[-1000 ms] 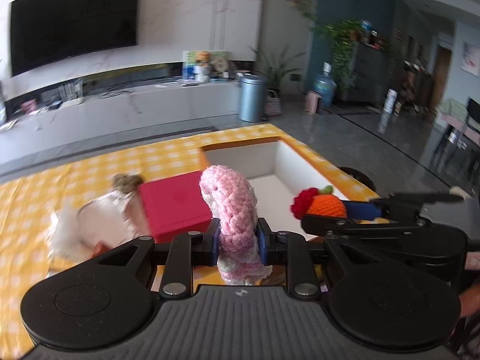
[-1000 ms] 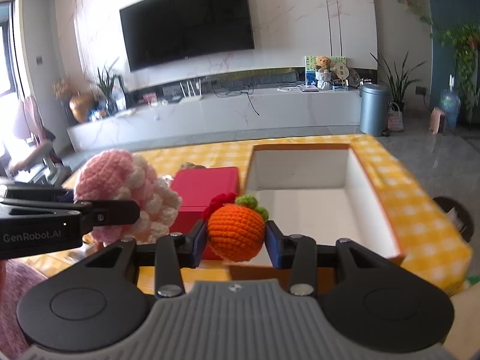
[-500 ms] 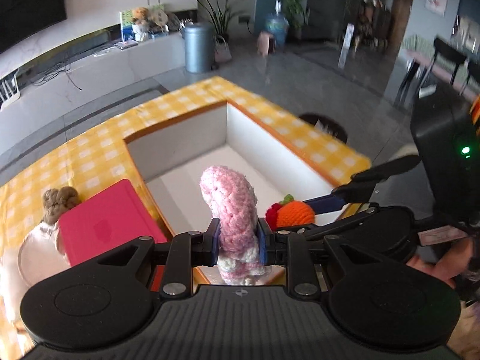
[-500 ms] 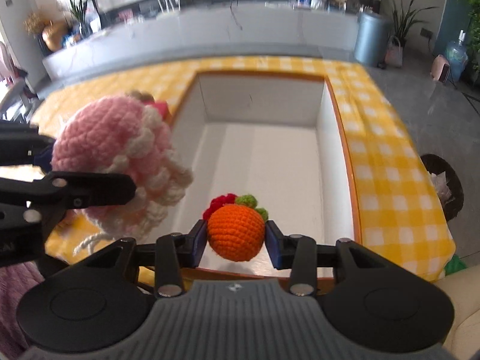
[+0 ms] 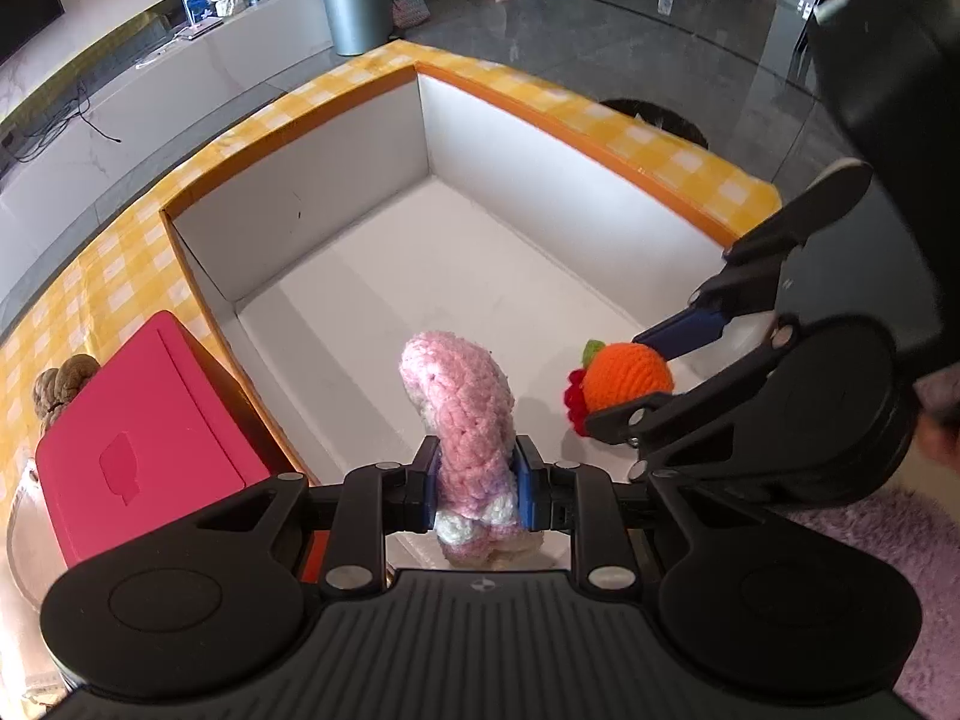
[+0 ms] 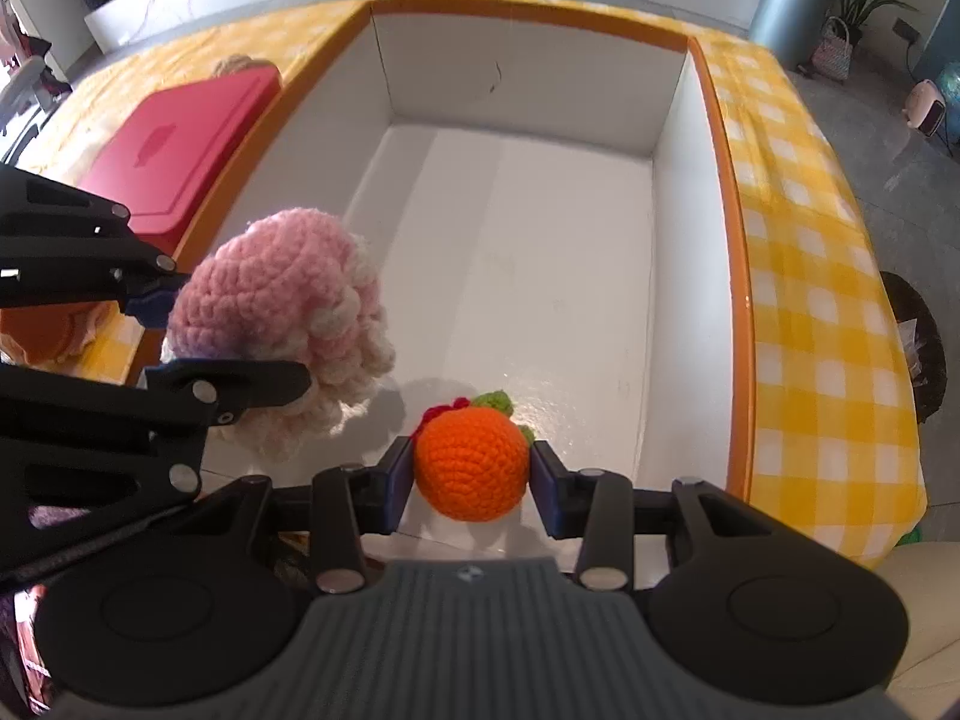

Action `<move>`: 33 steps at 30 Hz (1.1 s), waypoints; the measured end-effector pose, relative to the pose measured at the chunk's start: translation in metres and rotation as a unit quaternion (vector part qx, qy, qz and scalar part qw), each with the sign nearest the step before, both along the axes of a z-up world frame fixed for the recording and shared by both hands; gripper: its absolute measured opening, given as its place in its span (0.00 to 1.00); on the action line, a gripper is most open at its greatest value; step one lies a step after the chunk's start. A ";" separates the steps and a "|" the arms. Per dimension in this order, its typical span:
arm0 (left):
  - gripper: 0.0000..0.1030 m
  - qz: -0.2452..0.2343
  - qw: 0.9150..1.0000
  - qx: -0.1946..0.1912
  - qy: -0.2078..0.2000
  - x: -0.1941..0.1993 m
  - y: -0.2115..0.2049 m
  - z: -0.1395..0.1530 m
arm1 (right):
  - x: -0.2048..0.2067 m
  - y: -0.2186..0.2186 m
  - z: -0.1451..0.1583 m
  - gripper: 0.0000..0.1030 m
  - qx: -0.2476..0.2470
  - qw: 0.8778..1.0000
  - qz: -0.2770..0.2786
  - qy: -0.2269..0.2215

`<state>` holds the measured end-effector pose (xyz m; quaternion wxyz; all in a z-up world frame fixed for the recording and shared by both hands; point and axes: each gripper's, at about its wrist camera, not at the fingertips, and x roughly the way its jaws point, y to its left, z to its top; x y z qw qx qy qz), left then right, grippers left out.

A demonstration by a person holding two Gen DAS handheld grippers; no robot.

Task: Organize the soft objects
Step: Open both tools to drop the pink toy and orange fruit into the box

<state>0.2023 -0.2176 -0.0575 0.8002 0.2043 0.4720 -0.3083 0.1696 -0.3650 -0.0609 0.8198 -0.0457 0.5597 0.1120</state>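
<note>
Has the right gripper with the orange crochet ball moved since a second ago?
Yes. The right gripper, shut on the orange crochet ball, has advanced from in front of the white box to above its near end, tilted down toward its floor.

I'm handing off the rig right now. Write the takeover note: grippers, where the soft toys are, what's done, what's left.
Left gripper: shut on the pink crochet toy, held over the near end of the white box.
Right gripper: shut on the orange crochet fruit, also over the box's near end, beside the pink toy.
Box: white inside, orange rim, on the yellow checked cloth; nothing lies on its floor.
Red box sits to its left; a brownish braided item lies behind that.
Done: both toys picked up and brought over the box.
Left: lower and release each; then probably check the braided item.
</note>
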 end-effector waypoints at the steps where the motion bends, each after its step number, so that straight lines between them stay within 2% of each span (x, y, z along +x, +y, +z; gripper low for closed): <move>1: 0.27 0.002 1.000 0.002 0.004 0.003 -0.002 -0.001 | -0.001 0.000 0.001 0.40 0.003 1.000 0.001 0.004; 8: 0.30 0.010 1.000 0.007 0.010 0.001 -0.003 -0.003 | 0.001 0.001 0.003 0.41 -0.001 1.000 -0.001 0.010; 11: 0.40 0.010 1.000 0.008 0.005 0.001 -0.002 -0.001 | 0.000 0.000 0.005 0.42 -0.005 1.000 -0.007 0.009; 13: 0.43 0.009 1.000 0.009 0.002 -0.002 -0.001 0.002 | -0.001 -0.002 0.005 0.54 -0.009 1.000 -0.015 0.008; 15: 0.50 0.015 1.000 0.001 -0.002 -0.003 0.003 0.007 | -0.002 -0.004 0.007 0.60 -0.011 1.000 -0.022 0.004; 19: 0.53 0.017 1.000 -0.018 -0.010 -0.008 0.010 0.022 | -0.008 -0.005 0.017 0.62 -0.004 1.000 -0.027 -0.001; 22: 0.53 0.016 0.999 -0.030 -0.023 -0.017 0.016 0.036 | -0.015 -0.001 0.028 0.70 -0.019 0.999 -0.027 -0.017; 26: 0.53 0.024 0.998 -0.047 -0.042 -0.029 0.028 0.052 | -0.028 0.004 0.046 0.71 -0.024 0.998 -0.032 -0.044; 33: 0.53 0.057 0.991 -0.089 -0.080 -0.058 0.064 0.082 | -0.069 0.022 0.077 0.78 -0.035 0.989 -0.057 -0.132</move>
